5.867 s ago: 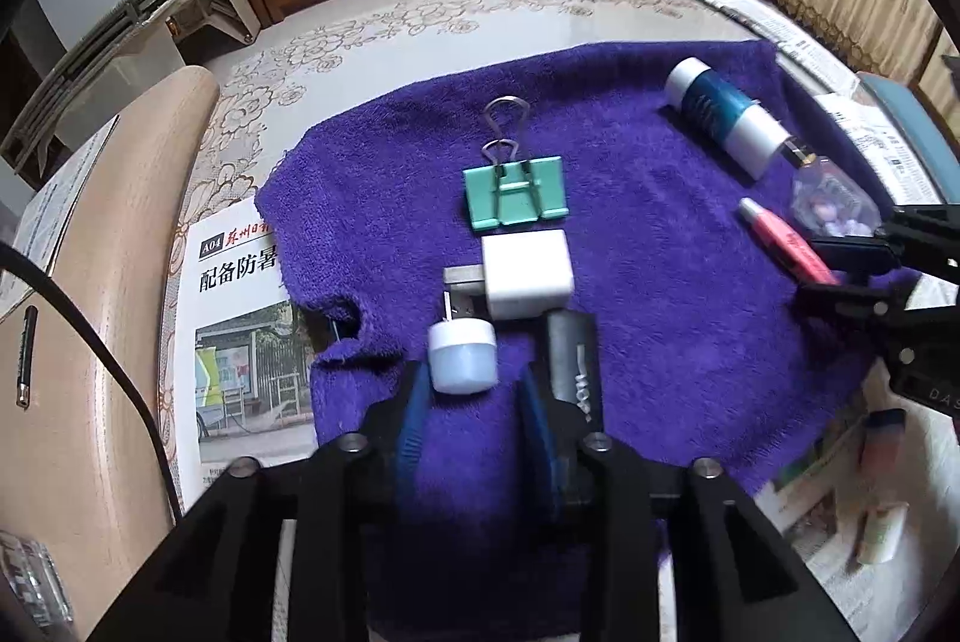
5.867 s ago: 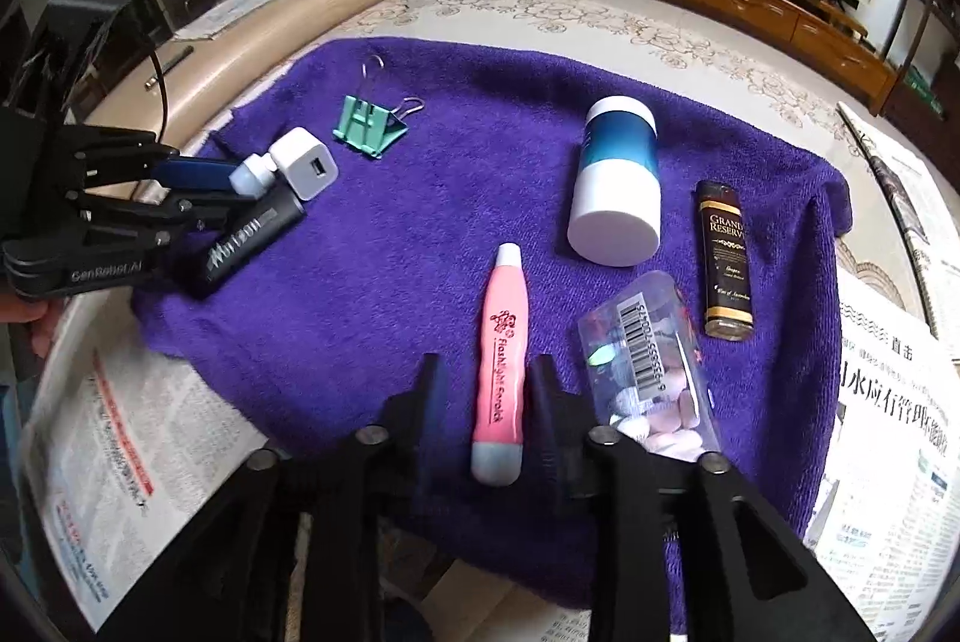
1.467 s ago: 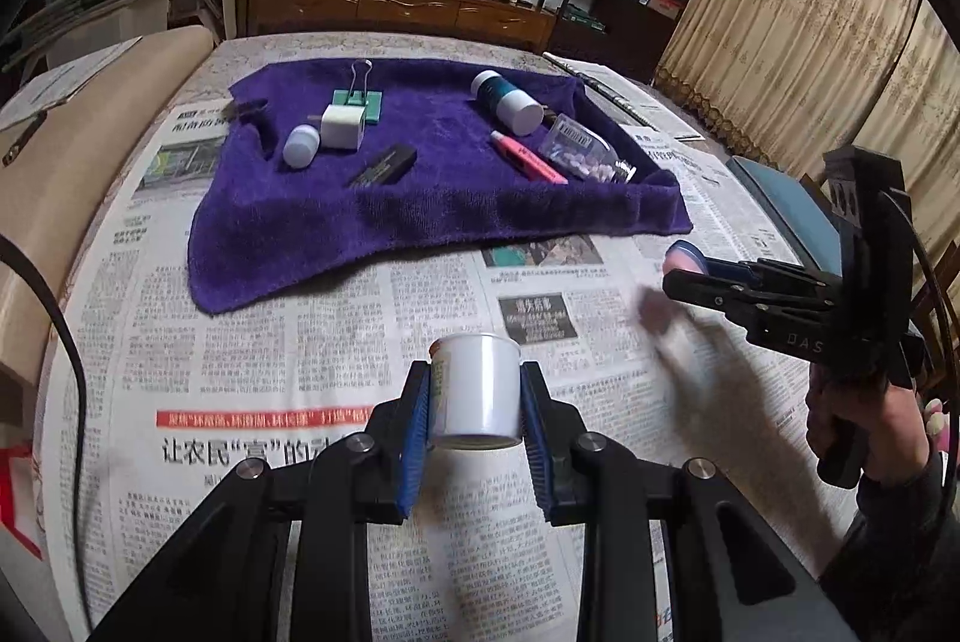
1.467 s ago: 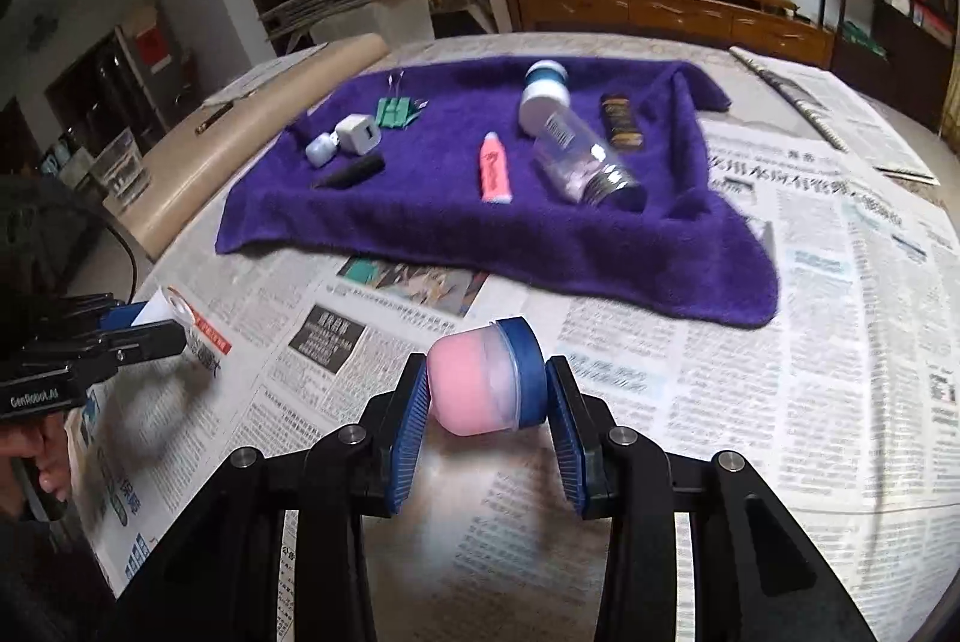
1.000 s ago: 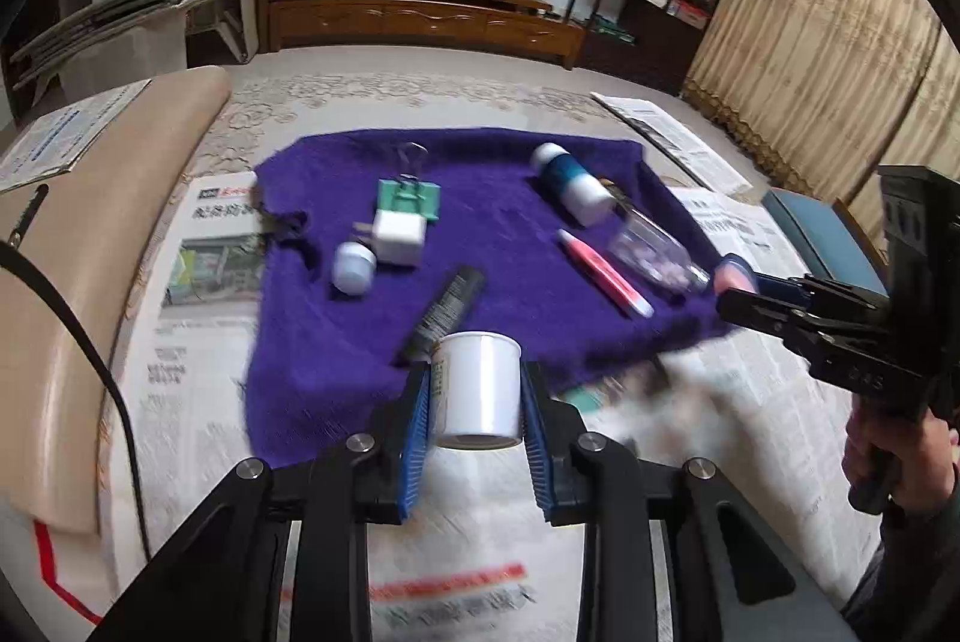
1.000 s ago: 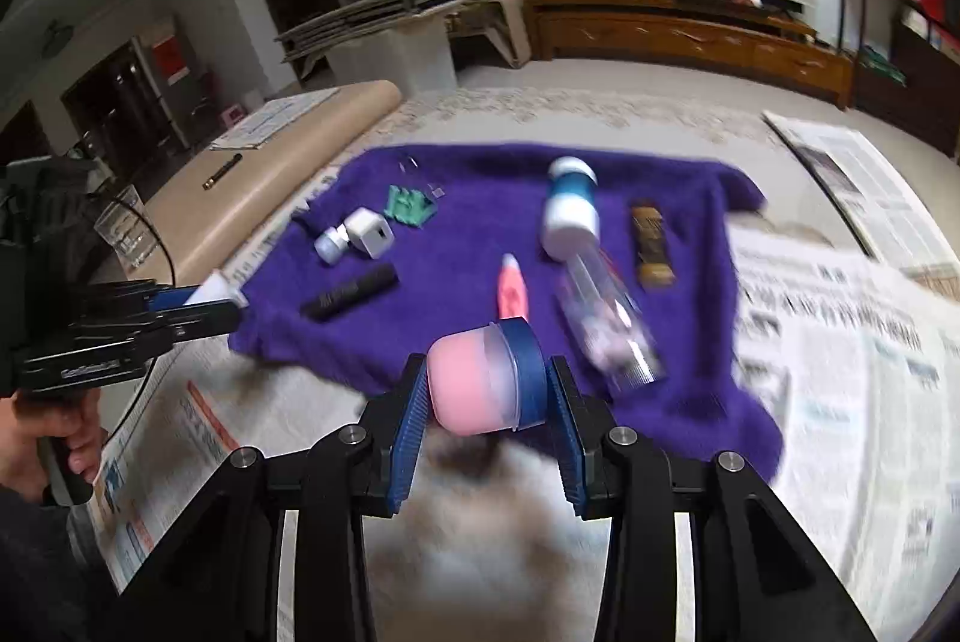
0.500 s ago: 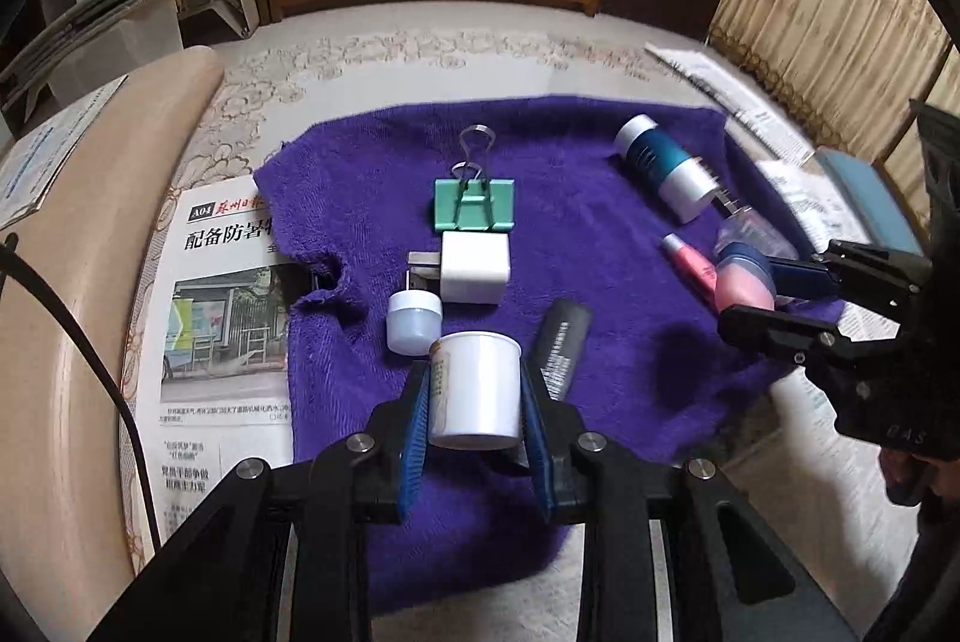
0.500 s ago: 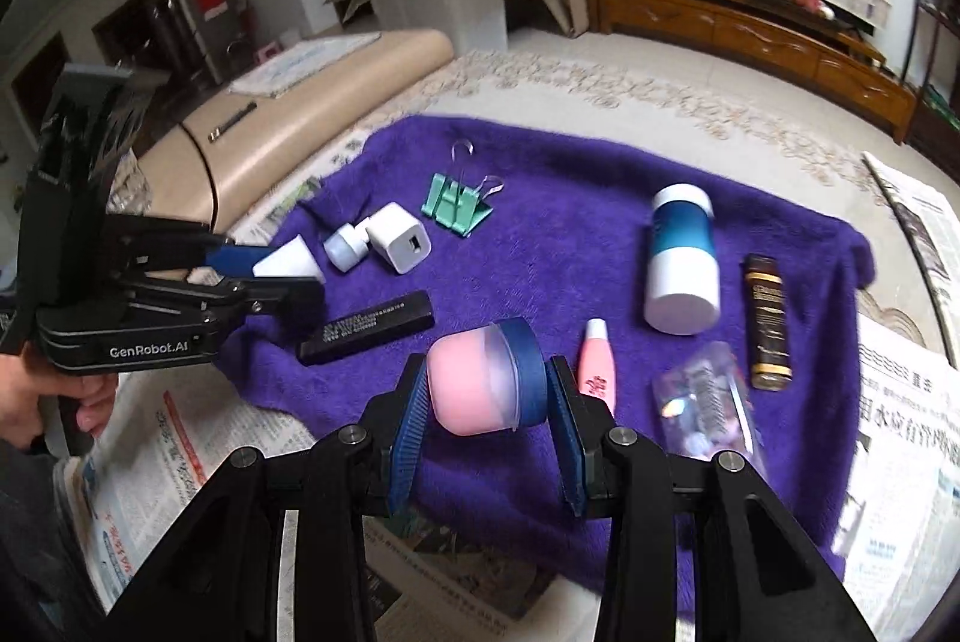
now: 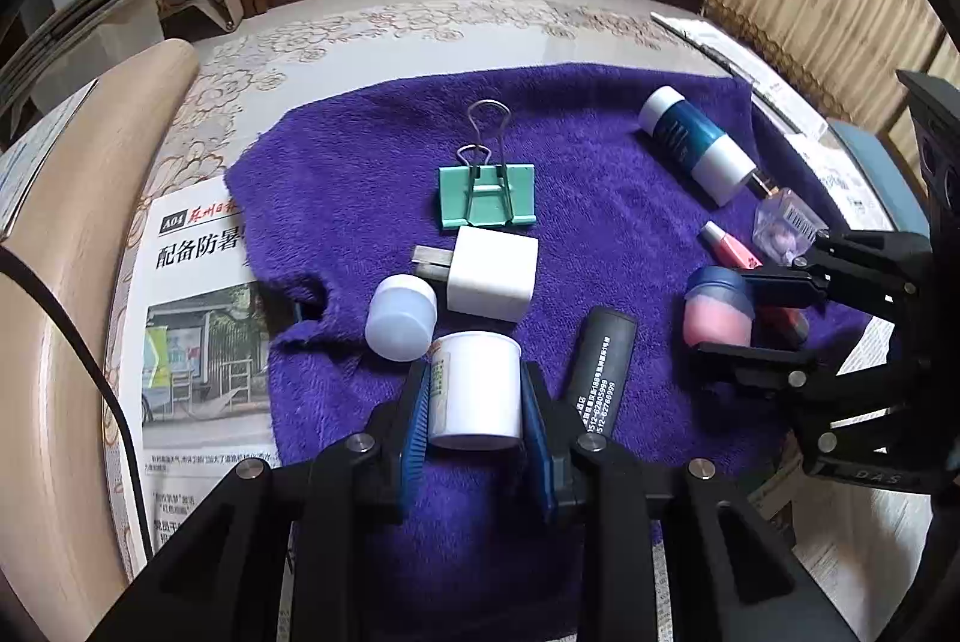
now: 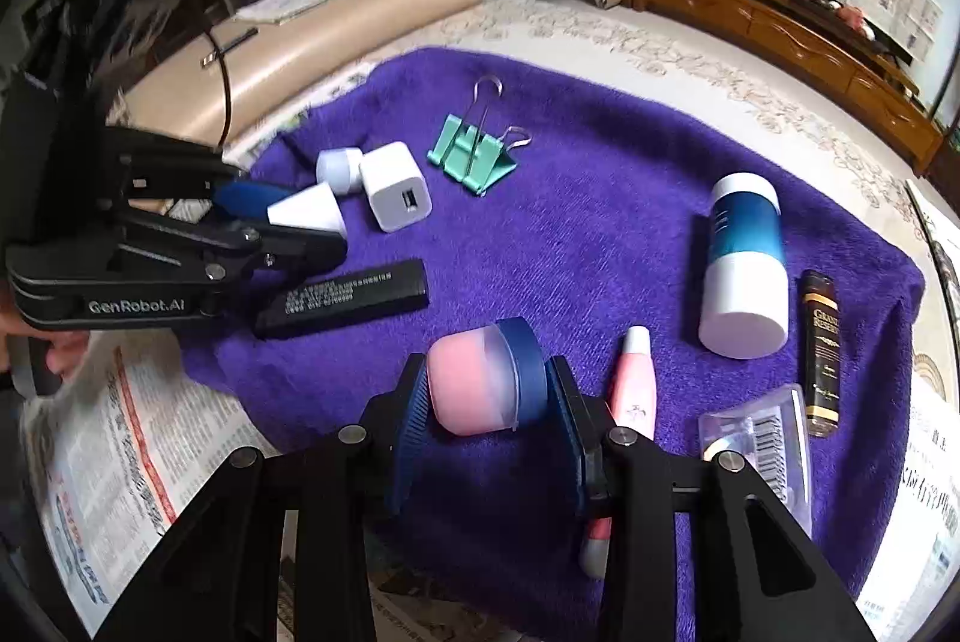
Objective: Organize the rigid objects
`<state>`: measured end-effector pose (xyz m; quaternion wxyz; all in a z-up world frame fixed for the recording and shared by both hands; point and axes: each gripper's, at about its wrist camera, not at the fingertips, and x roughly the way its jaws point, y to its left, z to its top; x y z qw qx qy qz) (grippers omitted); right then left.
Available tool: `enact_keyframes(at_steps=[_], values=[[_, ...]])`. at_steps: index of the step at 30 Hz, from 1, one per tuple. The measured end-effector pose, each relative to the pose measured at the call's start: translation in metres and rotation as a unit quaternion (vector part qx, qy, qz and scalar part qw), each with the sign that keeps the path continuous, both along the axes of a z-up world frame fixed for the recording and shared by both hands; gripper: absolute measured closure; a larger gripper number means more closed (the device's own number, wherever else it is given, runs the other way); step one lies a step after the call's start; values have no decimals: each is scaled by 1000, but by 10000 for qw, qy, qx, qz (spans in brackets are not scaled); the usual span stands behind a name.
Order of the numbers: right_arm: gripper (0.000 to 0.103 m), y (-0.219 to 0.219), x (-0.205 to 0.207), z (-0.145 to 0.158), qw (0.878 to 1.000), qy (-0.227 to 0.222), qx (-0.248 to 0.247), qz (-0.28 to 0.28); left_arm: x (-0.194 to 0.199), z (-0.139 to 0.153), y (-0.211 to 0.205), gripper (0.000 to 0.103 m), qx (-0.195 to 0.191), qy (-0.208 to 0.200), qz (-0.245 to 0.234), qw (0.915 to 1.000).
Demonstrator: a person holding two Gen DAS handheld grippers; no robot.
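Both grippers have dropped closer over the purple fleece towel (image 9: pixel 600 234) since 0.5 s ago, left gripper (image 9: pixel 474 396) pinching the small white plastic jar (image 9: pixel 474 390), right gripper (image 10: pixel 489 396) squeezing the pink blue-lidded jar (image 10: pixel 480 384) between its pads.

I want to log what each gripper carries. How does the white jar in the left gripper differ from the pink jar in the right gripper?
The white jar is opaque white with a printed label on its side; the pink jar has pink contents, a frosted wall and a blue cap. The white jar is taller, the pink jar squatter. Both are small round containers, each clamped between blue-padded fingers over the purple towel.
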<state>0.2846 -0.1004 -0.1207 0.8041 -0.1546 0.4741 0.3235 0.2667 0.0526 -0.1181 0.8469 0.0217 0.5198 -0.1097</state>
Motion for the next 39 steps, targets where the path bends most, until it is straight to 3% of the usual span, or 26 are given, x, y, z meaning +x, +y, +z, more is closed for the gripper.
enact_keyframes(at_steps=[15,20,21,23,30,32,34,38,39], values=[[63,4,5,0,9985,106,-238,483,-3,3,-1,72,466,165,-532,9974],[55,3,6,2,9987,259,-278,339,-9,11,-3,57,398,186,-570,9974],[49,2,5,3,9986,271,-303,336,-11,13,-4,52,488,160,-554,9971],[49,-1,1,8,9987,221,-342,302,-17,19,-6,38,445,134,-572,9973],[48,-12,-19,28,9996,95,-274,47,-48,36,-13,27,436,-38,-428,9981],[43,-18,-28,35,9997,99,-223,-60,-59,41,-16,23,406,-65,-424,9983],[30,-23,-38,40,9997,51,-192,-144,-72,46,-19,18,450,-98,-425,9980],[20,-36,-65,52,9988,-20,-111,-486,-95,60,-26,7,476,-217,-408,9978],[12,-40,-72,55,9981,-59,-98,-603,-100,63,-28,6,476,-253,-396,9978]])
